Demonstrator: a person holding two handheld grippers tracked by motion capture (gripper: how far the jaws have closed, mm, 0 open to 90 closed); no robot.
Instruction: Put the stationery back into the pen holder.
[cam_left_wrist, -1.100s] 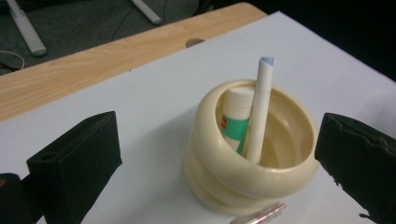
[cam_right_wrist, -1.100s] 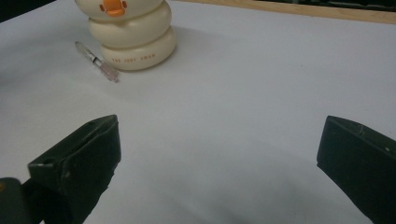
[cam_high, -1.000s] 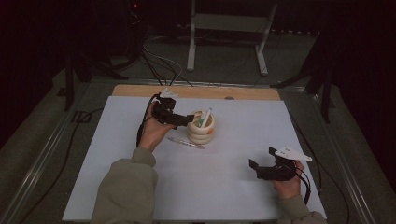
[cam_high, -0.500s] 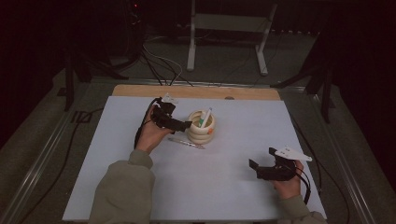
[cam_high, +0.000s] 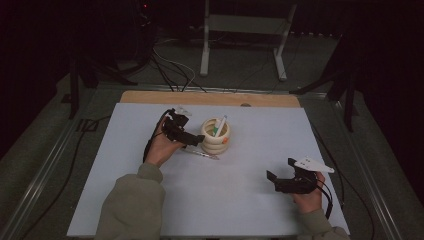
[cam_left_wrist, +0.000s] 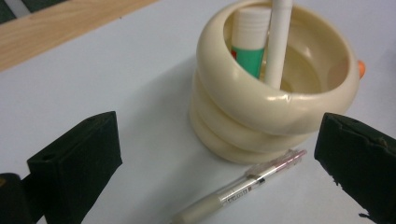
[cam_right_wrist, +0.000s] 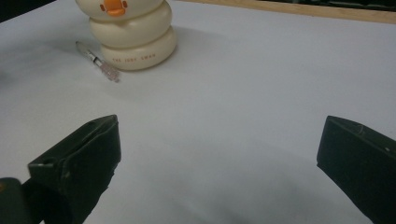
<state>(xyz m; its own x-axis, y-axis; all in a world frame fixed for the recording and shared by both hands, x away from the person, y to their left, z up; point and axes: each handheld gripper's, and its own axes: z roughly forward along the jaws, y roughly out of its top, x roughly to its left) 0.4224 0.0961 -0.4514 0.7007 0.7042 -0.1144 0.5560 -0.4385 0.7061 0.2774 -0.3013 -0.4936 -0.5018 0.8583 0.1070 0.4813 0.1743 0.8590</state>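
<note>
Hovering with jaws spread wide, the left gripper (cam_left_wrist: 219, 177) frames the pen (cam_left_wrist: 238, 189) lying low in frame against the holder (cam_left_wrist: 261, 112), apparently before descending to pinch it, while the right gripper (cam_right_wrist: 219, 177) waits released.

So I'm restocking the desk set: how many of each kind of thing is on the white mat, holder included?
Cream ringed holder: 1
Glue stick with green label, standing in the holder: 1
White pen standing in the holder: 1
Clear pen lying on the mat against the holder's base: 1
Total: 4
</note>
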